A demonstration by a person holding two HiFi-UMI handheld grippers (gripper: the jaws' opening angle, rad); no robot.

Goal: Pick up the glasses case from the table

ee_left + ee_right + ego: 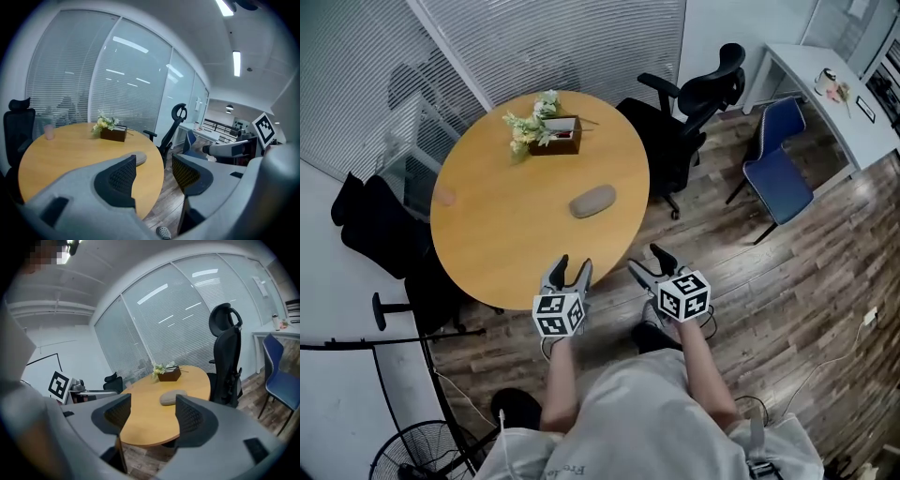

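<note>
The glasses case (pixel 592 201), a grey oval pouch, lies on the round wooden table (pixel 506 239), right of its middle. My left gripper (pixel 569 271) hovers at the table's near edge, short of the case, its jaws apart and empty. My right gripper (pixel 649 262) hangs over the floor just off the table's near right edge, jaws spread wide and empty. In the left gripper view the case (pixel 140 158) peeks out behind the left jaw of that gripper (pixel 154 174). The right gripper view shows the case (pixel 172 397) ahead, between the jaws of that gripper (pixel 152 416).
A dark box of flowers (pixel 551 131) stands at the table's far side and a pink cup (pixel 445 196) at its left edge. Black office chairs (pixel 689 103) flank the table. A blue chair (pixel 778 169) and a white desk (pixel 834 103) stand far right, a fan (pixel 422 450) at the lower left.
</note>
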